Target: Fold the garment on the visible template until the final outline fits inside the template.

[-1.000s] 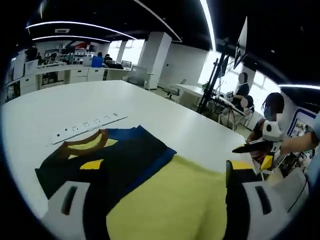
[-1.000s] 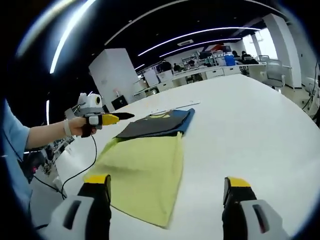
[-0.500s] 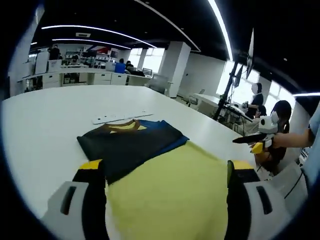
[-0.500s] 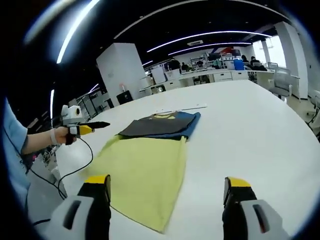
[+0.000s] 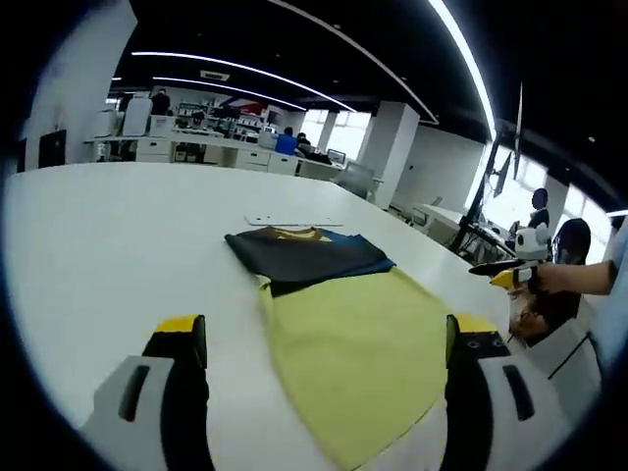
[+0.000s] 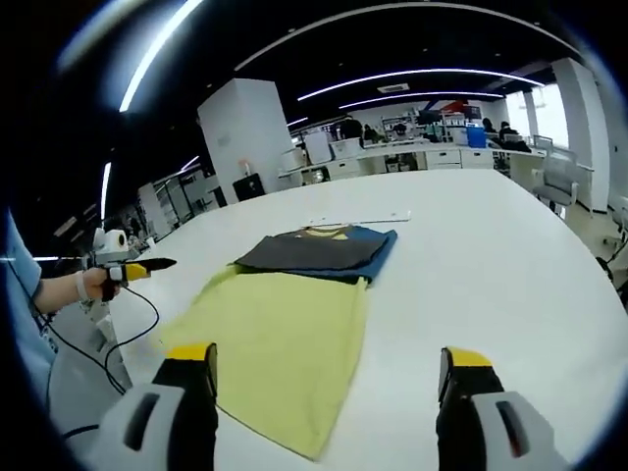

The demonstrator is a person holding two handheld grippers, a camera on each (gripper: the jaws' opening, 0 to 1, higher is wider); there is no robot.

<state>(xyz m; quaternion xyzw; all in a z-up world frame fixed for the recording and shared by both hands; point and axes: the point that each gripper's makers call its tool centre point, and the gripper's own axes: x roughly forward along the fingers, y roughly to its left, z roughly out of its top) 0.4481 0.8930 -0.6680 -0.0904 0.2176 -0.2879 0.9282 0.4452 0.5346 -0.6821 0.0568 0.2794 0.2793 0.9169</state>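
The garment (image 5: 306, 255) lies folded on the white table, dark navy with a blue edge and a yellow-brown collar. It rests on the far end of the yellow template sheet (image 5: 363, 334), which stretches toward me. My left gripper (image 5: 326, 329) is open above the sheet's near end and holds nothing. At the right edge a hand holds my right gripper (image 5: 486, 270) out beyond the table edge. The right gripper view has the garment (image 6: 319, 250) at centre and the template (image 6: 280, 339) in front. My right gripper (image 6: 329, 358) is open and holds nothing. The left gripper (image 6: 157, 264) hangs far left, off the table.
A white power strip (image 5: 285, 220) (image 6: 358, 218) lies just beyond the garment. The white table (image 6: 491, 265) spreads wide to the right. A black cable (image 6: 137, 334) hangs from the left gripper. Desks, pillars and seated people fill the room behind.
Both grippers have drawn back and away from the garment, the left one swinging out past the table edge. The folded garment and template lie as before.
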